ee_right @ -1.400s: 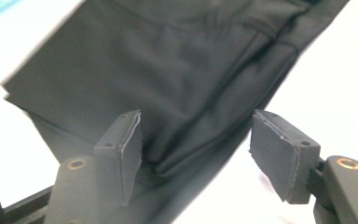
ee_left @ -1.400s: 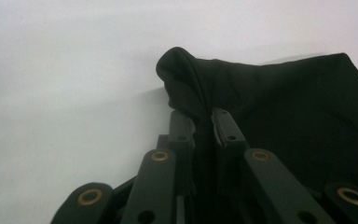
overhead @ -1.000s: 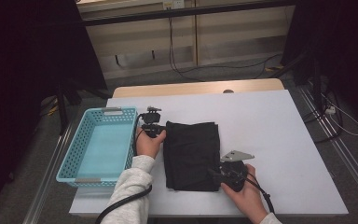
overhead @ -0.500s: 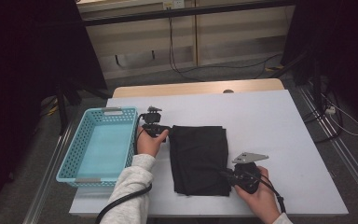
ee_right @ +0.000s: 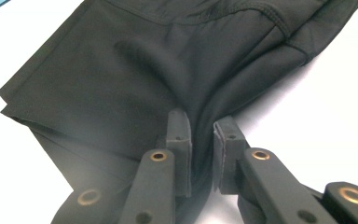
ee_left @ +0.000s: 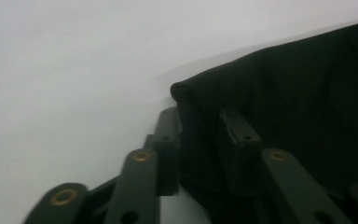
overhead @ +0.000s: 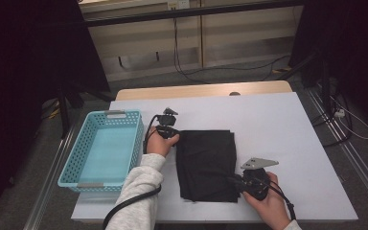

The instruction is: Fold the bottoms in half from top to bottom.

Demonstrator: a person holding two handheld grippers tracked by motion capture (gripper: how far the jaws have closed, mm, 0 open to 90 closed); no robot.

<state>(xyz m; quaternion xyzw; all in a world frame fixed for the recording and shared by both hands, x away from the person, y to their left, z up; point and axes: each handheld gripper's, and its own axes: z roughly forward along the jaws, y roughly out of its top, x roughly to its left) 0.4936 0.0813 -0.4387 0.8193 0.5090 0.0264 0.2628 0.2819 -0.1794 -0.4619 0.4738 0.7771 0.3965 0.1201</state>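
High view places the folded black cloth (overhead: 206, 165) flat on the white table (overhead: 287, 129), near the middle and toward the person's side, its long edges running away from the person. The left gripper (overhead: 171, 135) sits at the cloth's far left corner, held in the left hand (overhead: 160, 143) with a grey sleeve (overhead: 139, 196) behind it; the left gripper view has the two black jaws closed on a rounded fold of the cloth (ee_left: 279, 107), fabric bunched between them and bare table beyond. The right gripper (overhead: 237, 183) is at the cloth's near right corner, carried in the right hand (overhead: 268, 203), a grey three-cornered plate on top. From the right gripper view the jaws stand nearly together, pinching a ridge of the cloth (ee_right: 135, 70) that rises between them, while stacked layers fan out at the left edge. A light blue basket (overhead: 103, 148) stands just left of the cloth, beside the left hand, at the table's left edge.
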